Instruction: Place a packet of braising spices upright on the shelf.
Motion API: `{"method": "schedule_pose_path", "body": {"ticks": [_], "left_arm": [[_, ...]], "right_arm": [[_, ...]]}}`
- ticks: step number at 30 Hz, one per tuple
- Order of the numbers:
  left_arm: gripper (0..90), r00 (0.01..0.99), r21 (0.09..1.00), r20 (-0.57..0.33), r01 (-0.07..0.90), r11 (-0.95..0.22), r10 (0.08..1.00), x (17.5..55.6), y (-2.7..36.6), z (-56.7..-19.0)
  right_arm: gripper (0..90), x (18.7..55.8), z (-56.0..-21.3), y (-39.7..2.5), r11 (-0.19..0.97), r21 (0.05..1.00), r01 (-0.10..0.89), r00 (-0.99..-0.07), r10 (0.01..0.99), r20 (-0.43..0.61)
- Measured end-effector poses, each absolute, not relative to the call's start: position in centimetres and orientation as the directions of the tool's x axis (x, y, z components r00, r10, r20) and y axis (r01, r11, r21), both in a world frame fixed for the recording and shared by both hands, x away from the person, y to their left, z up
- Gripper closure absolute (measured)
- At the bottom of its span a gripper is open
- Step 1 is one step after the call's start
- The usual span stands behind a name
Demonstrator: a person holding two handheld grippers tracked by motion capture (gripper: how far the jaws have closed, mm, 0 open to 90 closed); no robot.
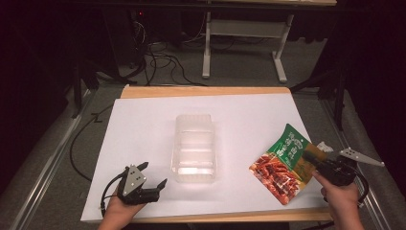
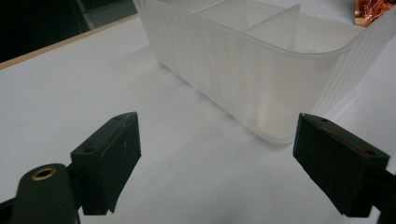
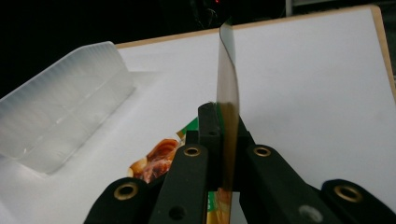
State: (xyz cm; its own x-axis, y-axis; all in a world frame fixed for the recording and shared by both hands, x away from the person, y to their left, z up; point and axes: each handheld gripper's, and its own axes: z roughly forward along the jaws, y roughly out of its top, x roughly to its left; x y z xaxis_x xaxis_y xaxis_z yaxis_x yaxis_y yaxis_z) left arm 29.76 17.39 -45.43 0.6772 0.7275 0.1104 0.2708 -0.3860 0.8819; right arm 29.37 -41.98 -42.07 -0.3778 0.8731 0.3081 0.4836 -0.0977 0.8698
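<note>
Pinching the glossy green-and-red foil snack pouch (image 1: pixel 282 165) edgewise in the clenched right gripper (image 1: pixel 320 165), right of the clear ribbed plastic compartment tray (image 1: pixel 194 146); next, probably carrying it over a compartment, left gripper (image 1: pixel 152 177) spread wide just left of it.

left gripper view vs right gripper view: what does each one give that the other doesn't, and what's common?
Left gripper view alone: the left gripper with its black jaws wide apart and nothing between them, plus the dividers inside the translucent ribbed plastic container.

Right gripper view alone: the right gripper shut on the green and red printed snack pouch, seen edge-on, and the wooden table edge at the far side.

Both: the container, from different sides, the white sheet it stands on, and some of the pouch's red print.
</note>
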Motion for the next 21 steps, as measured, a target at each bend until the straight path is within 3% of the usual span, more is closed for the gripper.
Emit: {"method": "schedule_pose_path", "body": {"ticks": [21], "left_arm": [[15.5,0.671,0.886,0.111,0.267,-0.378,0.733,29.7,17.4,-45.3]], "right_arm": [[90.0,26.8,-37.9,-38.5,-0.064,0.957,0.284,-0.516,0.831,0.209]]}}
